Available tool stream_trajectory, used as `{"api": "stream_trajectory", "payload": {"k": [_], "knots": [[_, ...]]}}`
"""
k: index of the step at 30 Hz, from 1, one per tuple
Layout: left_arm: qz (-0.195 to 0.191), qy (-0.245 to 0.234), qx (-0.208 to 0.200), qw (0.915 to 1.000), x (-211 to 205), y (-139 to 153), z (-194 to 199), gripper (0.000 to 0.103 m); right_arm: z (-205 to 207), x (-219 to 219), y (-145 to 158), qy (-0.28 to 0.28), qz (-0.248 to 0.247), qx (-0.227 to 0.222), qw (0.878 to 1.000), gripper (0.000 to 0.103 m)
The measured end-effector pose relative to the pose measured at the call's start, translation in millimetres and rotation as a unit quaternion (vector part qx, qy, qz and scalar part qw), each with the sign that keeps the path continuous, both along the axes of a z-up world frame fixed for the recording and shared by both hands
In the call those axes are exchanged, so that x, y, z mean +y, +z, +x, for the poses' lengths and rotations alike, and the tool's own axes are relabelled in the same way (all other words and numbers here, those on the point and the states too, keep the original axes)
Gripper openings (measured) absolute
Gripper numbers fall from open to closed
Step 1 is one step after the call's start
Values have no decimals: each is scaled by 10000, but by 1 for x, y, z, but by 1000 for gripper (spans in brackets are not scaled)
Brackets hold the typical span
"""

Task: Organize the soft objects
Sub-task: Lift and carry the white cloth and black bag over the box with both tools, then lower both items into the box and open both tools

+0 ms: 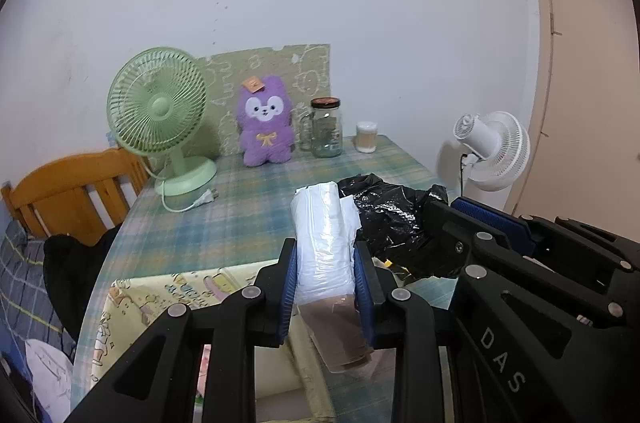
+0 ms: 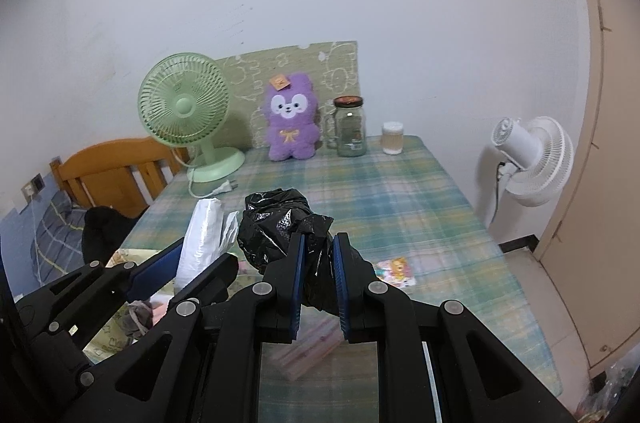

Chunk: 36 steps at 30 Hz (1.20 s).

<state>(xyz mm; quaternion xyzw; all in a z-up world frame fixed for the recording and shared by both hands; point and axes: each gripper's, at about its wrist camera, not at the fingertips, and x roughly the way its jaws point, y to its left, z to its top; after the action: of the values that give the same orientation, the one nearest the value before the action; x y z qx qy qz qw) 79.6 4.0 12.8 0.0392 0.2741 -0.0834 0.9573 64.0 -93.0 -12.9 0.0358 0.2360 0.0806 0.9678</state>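
My left gripper [image 1: 325,251] is shut on a white plastic-wrapped packet [image 1: 322,219] with a brown lower end, held above the near edge of the plaid table [image 1: 248,191]. Just to its right, my right gripper [image 2: 319,243] is shut on a crumpled black plastic bag [image 2: 276,219]. The two bundles hang side by side and almost touch. The black bag [image 1: 390,219] and right gripper [image 1: 452,207] show in the left wrist view. The white packet [image 2: 202,235] and left gripper [image 2: 188,263] show in the right wrist view. A purple plush toy [image 2: 290,117] sits upright at the table's back.
At the back stand a green desk fan [image 1: 160,111], a glass jar [image 1: 326,127] and a small white pot [image 1: 367,137]. A white fan [image 2: 532,159] stands off the right edge. A wooden headboard [image 1: 68,191] is at left. A cartoon-printed box [image 1: 160,295] lies below; a small card [image 2: 394,271] rests on the table.
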Motion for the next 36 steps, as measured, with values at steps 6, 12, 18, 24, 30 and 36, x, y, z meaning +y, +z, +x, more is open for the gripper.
{"api": "stream_trajectory", "payload": {"k": [6, 12, 18, 24, 30, 36], "knots": [[-80, 181, 147, 9997, 21, -9, 5, 27, 6, 22, -7, 191, 1, 59, 9998, 17], [-62, 337, 230, 9991, 39, -18, 7, 27, 12, 40, -15, 366, 13, 172, 9992, 17], [-92, 478, 327, 9983, 55, -27, 7, 27, 14, 58, -21, 543, -39, 235, 9982, 17], [-155, 588, 528, 9968, 73, -37, 12, 28, 17, 76, -29, 700, -77, 348, 9969, 17], [-152, 683, 684, 9952, 89, -45, 15, 35, 22, 93, -36, 830, -137, 453, 9954, 17], [-232, 773, 799, 9935, 107, -52, 17, 65, 28, 111, -42, 1025, -180, 565, 9930, 17]]}}
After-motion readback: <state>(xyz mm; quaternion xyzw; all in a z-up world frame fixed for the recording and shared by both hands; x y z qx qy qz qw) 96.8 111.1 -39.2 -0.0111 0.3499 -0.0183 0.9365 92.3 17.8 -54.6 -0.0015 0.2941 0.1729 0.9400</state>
